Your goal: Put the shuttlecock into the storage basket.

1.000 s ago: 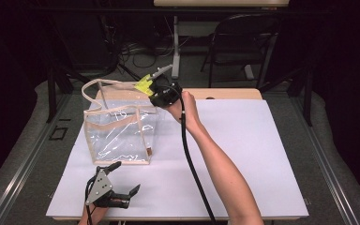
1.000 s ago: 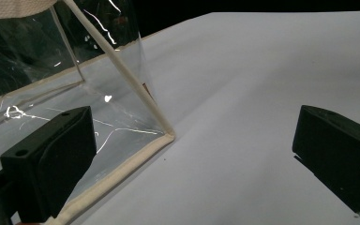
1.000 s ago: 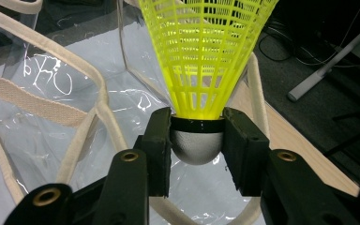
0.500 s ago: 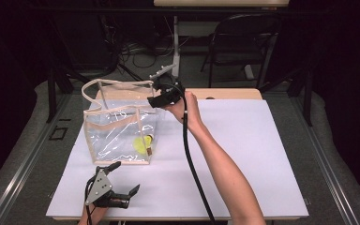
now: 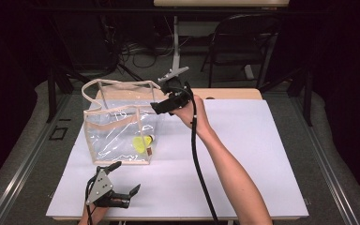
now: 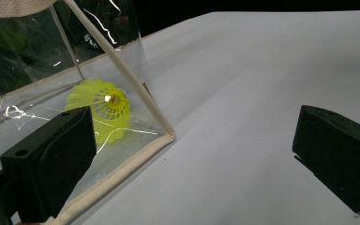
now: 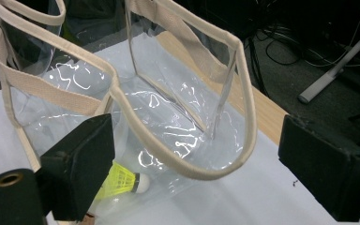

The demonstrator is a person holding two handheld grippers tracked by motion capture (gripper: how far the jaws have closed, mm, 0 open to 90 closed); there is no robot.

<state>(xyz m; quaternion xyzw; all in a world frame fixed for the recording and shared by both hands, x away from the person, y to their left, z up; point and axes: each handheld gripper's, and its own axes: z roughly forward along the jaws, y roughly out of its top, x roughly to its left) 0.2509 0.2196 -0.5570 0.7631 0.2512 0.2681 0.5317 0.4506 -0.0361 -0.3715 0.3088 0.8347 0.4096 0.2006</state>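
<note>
A clear plastic tote bag [image 5: 117, 133] with beige trim stands upright on the white table [image 5: 243, 154]. A yellow shuttlecock [image 5: 143, 143] lies on the bag's floor by its front right corner; it also shows through the wall as the shuttlecock [image 6: 101, 110] and from above as the shuttlecock [image 7: 119, 183]. My right gripper [image 5: 164, 107] hovers above the bag's [image 7: 178, 117] right rim, open and empty. My left gripper [image 5: 122, 180] rests near the table's front edge, open, with the bag's [image 6: 122, 150] corner just ahead of it.
A wooden board [image 5: 229, 93] lies along the table's far edge. A black chair [image 5: 243, 42], a stand and cables sit on the floor behind. The right half of the table is bare white surface.
The shuttlecock left my right gripper above the bag and dropped to the bag's floor. The right gripper has opened. The left gripper stayed put.
</note>
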